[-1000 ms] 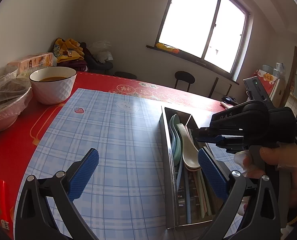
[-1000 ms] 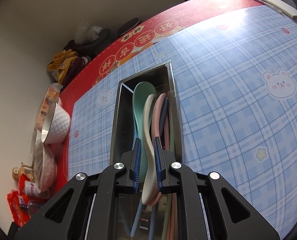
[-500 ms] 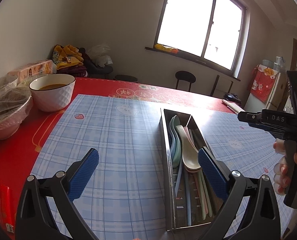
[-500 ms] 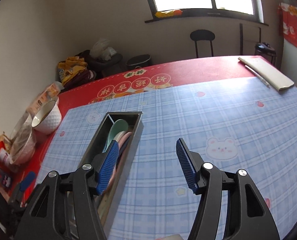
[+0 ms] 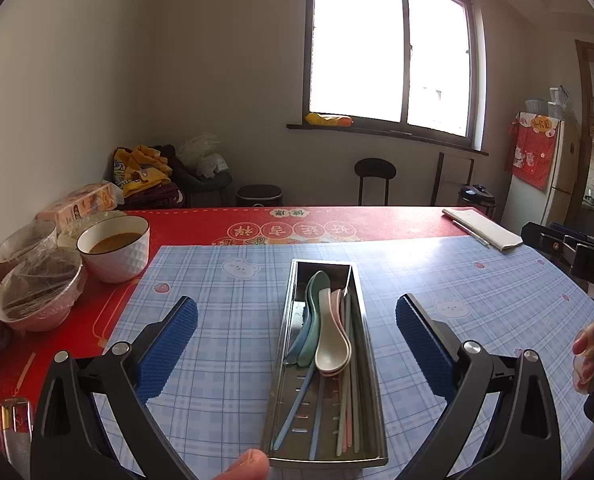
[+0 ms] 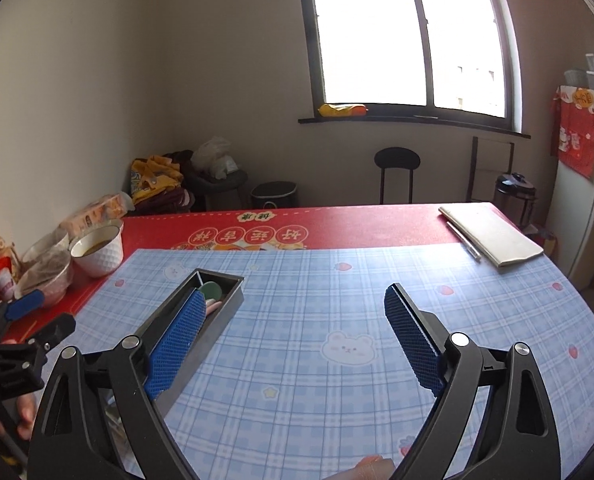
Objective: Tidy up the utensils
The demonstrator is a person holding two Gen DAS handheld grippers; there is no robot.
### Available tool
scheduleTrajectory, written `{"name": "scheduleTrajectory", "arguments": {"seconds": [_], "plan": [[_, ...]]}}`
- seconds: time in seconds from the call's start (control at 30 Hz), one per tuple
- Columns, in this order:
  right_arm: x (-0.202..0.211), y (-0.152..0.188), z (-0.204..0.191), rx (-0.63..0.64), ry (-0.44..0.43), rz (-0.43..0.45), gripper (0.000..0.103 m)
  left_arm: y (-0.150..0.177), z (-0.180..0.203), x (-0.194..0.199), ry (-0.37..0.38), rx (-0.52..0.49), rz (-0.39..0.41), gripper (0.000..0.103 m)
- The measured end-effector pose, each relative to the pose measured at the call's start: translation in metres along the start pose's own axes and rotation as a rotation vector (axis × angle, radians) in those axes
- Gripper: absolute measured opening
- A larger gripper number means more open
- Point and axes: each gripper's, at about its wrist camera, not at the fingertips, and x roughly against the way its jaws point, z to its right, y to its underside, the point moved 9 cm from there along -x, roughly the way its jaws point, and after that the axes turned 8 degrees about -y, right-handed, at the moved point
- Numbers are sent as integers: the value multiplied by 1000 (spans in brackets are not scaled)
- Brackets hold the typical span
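Lying lengthwise on the blue plaid mat of the tabletop, a long stainless-steel utensil tray holds a cream spoon, a mint-green spoon, pink and blue ones, and pastel chopsticks. The left claw hangs wide open and empty, straddling the tray. The right claw, lettered "DAS", is equally spread, empty, beside the tray.

blue plaid mat with bears on a red desk; silver tray holds mint, cream, pink and blue spoons; white bowl; tools' blue pads.
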Motion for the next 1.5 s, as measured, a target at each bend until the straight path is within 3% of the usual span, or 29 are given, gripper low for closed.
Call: {"name": "scheduleTrajectory", "arguments": {"seconds": [0.3,0.6,1.5], "plan": [[60,-18,10,24,13,107,88,-40,48,50,7,-39,110,97],[99,-20,16,46,44,163,88,-53,77,82,5,-83,168,97],[117,-19,24,24,96,162,88,-53,73,103,-32,-87,199,97]]}}
